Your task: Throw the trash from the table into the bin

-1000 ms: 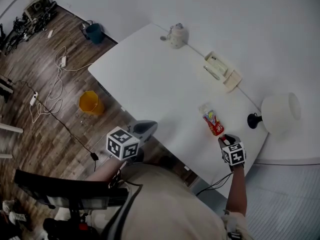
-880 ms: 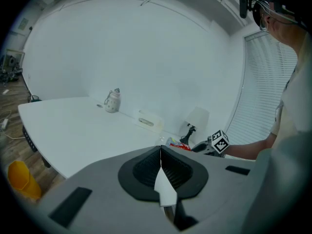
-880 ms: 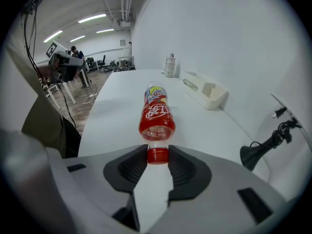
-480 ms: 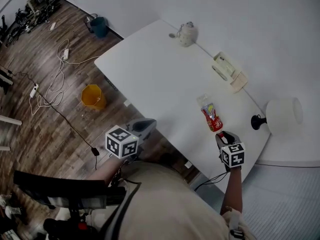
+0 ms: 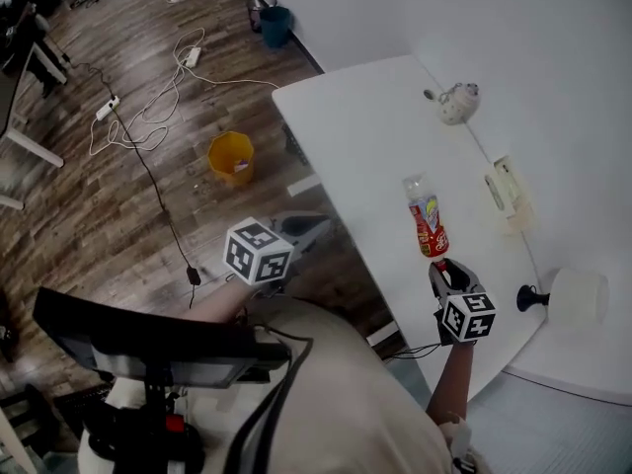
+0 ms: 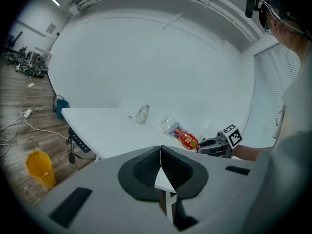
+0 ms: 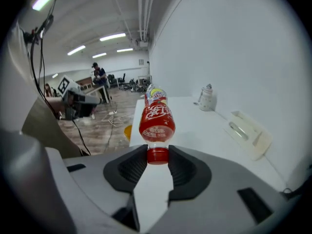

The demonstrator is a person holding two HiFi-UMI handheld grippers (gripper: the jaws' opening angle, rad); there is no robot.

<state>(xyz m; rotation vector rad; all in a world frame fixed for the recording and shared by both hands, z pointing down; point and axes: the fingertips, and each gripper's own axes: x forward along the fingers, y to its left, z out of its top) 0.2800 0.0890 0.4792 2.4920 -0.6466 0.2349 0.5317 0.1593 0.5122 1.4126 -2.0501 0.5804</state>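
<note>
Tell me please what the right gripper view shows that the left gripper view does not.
Only the right gripper view: the right gripper shut on the plastic bottle at its red cap, and a beige tray. Only the left gripper view: the left gripper shut and empty, and a blue bin. Both: that bottle, the white table, the yellow bin.

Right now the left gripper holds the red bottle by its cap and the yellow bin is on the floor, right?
No: the right gripper holds the red bottle by its cap, as the right gripper view shows. The yellow bin is on the floor.
</note>
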